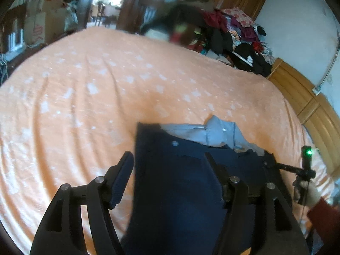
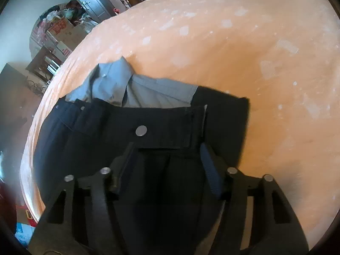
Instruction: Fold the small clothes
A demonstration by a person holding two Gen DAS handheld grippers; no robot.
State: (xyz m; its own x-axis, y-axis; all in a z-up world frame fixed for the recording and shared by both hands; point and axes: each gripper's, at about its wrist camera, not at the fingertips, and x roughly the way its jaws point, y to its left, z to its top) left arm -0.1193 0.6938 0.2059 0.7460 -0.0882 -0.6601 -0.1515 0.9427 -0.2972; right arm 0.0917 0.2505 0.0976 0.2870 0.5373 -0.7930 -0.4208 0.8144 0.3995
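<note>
Right hand-held gripper (image 2: pixel 167 163) open, jaws straddling dark navy shorts (image 2: pixel 119 140) at waistband.
Left hand-held gripper (image 1: pixel 170 167) also open, over the shorts' left edge. Shorts lie on grey shirt (image 2: pixel 136 91) near bed (image 2: pixel 265 42) edge, waistband running crosswise ahead; right nearer.

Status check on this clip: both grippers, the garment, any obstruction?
Left gripper open over navy garment. Right gripper open above its snap button. Garment flat on orange bedspread, grey lining showing. Nothing obstructing.

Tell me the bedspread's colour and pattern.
Orange bedspread with scattered pale white patches, best seen in the left wrist view.
</note>
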